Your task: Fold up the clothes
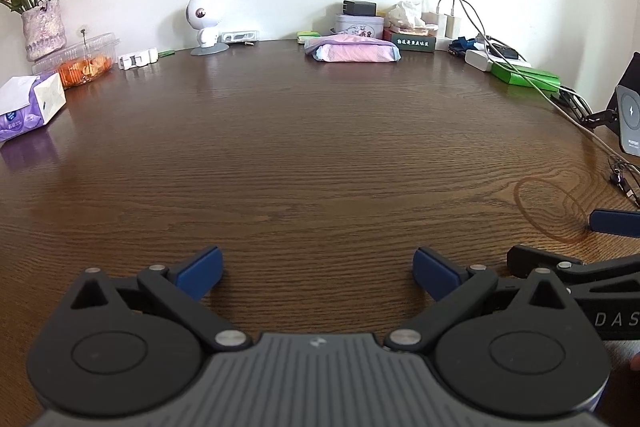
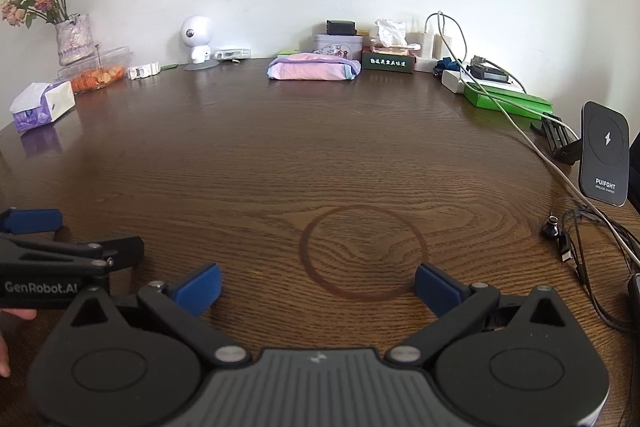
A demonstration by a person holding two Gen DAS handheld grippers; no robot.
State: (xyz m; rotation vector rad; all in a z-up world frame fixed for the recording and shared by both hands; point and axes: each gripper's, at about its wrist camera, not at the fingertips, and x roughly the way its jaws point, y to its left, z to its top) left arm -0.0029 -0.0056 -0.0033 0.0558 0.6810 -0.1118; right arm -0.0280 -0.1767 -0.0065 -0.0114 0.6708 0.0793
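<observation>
Gaping wide and empty, both claws, left claw (image 1: 318, 273) and right claw (image 2: 318, 287), face a clear box (image 2: 96, 69) of orange food.

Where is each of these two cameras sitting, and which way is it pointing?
Left wrist view: rides on the left gripper, low over the wooden table, facing the far wall; its blue jaws stand wide apart, and the right gripper pokes in at the right edge.
Right wrist view: rides on the right gripper, facing the same way over a ring stain; the left gripper shows at the left edge.
Shared: the folded pink cloth and the white robot figurine.
</observation>
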